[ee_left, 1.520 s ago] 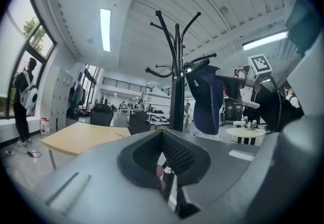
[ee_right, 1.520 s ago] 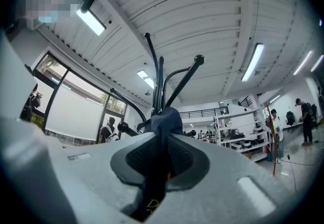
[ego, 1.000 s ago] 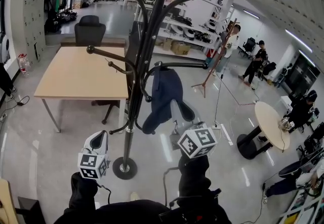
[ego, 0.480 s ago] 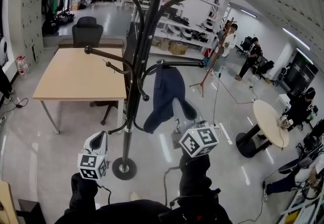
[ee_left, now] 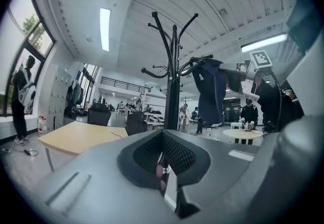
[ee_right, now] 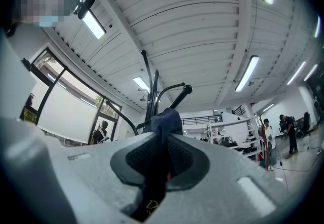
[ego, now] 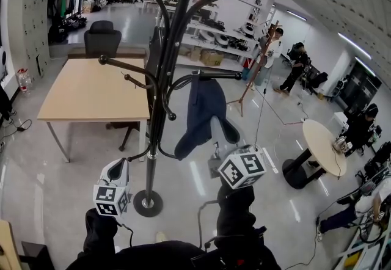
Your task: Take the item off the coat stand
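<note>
Pinching the dark blue garment (ego: 204, 107) on the coat stand (ego: 162, 88), the right gripper (ee_right: 161, 162) clamps narrowly on its cloth. The left gripper (ee_left: 163, 162) has its jaws together, empty.

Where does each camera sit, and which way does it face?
Head view: on the head, facing down at black metal coat stand, dark blue cloth garment; left gripper, right gripper show.
Left gripper view: rides that gripper, faces level toward stand; its jaws show.
Right gripper view: tilted upward; jaws pinching garment.
All share stand, garment.
</note>
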The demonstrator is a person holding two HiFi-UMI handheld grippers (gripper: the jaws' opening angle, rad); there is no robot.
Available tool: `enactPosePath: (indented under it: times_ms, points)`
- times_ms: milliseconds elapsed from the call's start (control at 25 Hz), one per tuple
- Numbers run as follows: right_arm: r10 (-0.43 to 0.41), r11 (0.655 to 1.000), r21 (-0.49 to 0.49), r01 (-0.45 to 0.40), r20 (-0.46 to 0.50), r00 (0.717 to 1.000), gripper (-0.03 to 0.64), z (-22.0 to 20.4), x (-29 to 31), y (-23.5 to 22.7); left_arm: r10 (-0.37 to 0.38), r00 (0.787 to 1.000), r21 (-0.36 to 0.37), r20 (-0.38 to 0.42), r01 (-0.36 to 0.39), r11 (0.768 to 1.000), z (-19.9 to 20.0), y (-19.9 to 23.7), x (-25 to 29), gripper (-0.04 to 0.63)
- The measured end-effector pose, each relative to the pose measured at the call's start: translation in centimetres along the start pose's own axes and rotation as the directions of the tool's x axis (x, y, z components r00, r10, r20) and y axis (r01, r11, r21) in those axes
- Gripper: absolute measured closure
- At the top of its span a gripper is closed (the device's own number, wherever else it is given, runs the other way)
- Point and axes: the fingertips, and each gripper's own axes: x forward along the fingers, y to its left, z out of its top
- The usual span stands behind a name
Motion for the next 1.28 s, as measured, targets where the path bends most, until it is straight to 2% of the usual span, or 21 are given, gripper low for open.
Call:
enactPosePath:
  times_ms: [1280]
  points:
    - [-0.089, 0.996, -0.025, 0.091, 0.066, 0.994, 0.577, 4.3, -3.6, -3.1, -0.038, 0.999, -0.011, -0.011, 0.038, 0.999, -0.4, -2.7, 0.1, 0.592]
